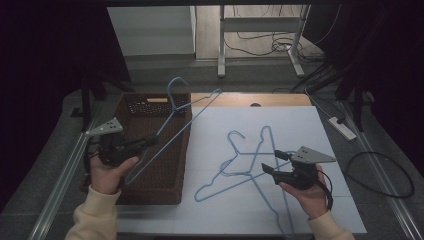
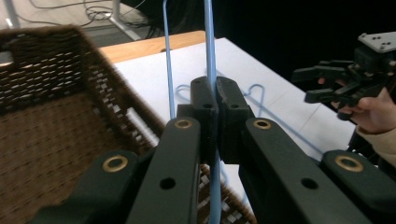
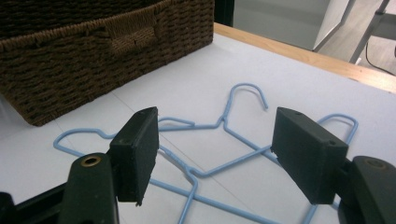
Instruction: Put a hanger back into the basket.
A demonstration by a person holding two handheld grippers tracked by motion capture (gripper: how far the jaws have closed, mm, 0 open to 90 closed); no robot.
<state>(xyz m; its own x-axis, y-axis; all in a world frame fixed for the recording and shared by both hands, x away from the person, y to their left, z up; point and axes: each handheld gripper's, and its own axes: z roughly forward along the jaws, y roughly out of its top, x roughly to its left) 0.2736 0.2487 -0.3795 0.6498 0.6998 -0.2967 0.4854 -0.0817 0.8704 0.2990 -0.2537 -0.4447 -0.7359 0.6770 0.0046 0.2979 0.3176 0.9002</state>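
My left gripper [image 1: 152, 141] is shut on the wire of a light-blue hanger [image 1: 172, 127] and holds it tilted over the brown wicker basket [image 1: 150, 195], hook end up at the far side. In the left gripper view the jaws [image 2: 215, 100] pinch the thin blue wire [image 2: 208, 42] between them. Two more blue wire hangers [image 1: 240, 165] lie crossed over each other on the white mat. My right gripper [image 1: 270, 161] hovers just above them, open, with the crossed wires [image 3: 243, 93] below and beyond its pads [image 3: 137, 154].
The basket [image 3: 93, 51] stands at the left edge of the white mat [image 1: 300, 125]. A wooden table edge [image 1: 280, 99] runs along the back. A power strip [image 1: 342, 127] and cables lie on the floor at the right.
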